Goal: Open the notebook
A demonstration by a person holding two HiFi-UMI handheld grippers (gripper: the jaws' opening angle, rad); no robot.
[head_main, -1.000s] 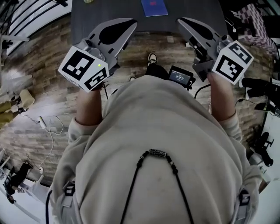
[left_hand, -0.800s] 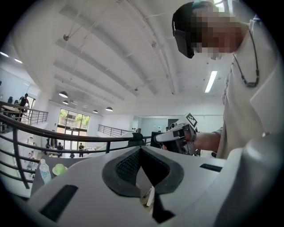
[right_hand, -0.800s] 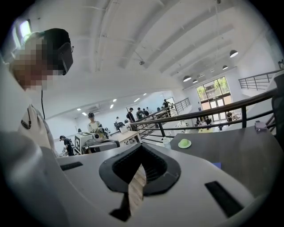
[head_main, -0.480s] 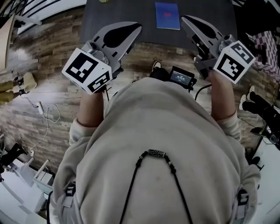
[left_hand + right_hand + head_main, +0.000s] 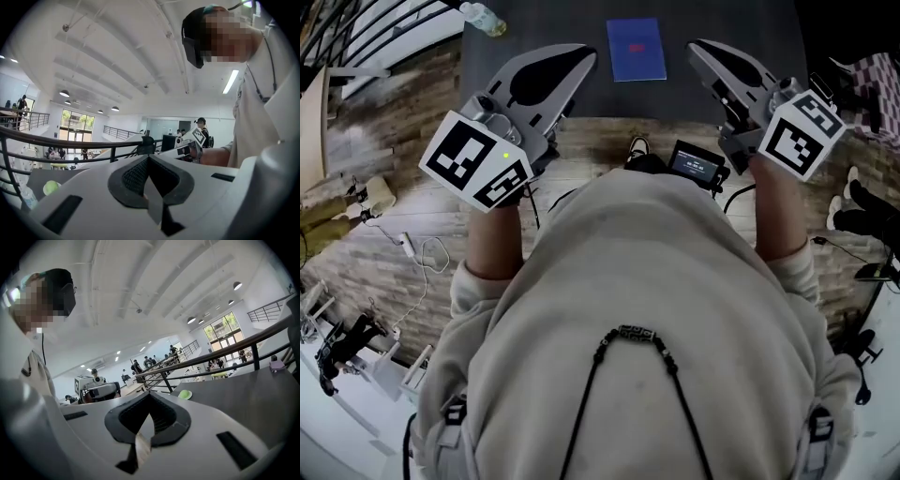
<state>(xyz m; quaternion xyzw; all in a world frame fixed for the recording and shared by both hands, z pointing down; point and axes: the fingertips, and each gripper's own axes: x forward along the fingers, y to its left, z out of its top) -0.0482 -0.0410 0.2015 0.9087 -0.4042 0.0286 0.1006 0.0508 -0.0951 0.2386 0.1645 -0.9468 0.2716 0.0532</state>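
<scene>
A closed blue notebook with a small red mark on its cover lies on the dark grey table, seen at the top of the head view. My left gripper is held out just left of the notebook and short of it, its jaws shut with nothing between them. My right gripper sits just right of the notebook, also shut and empty. Neither touches the notebook. In the left gripper view the left gripper points across the room, and the right gripper in its own view does the same; the notebook is hidden in both.
A plastic bottle lies at the table's far left. A green ball and a small purple thing rest on the tabletop. Railings run behind the table. Cables and equipment lie on the wooden floor.
The table and notebook have slid further into the head view, and the bottle has appeared at the top left. Both grippers have come nearer the table, still shut.
</scene>
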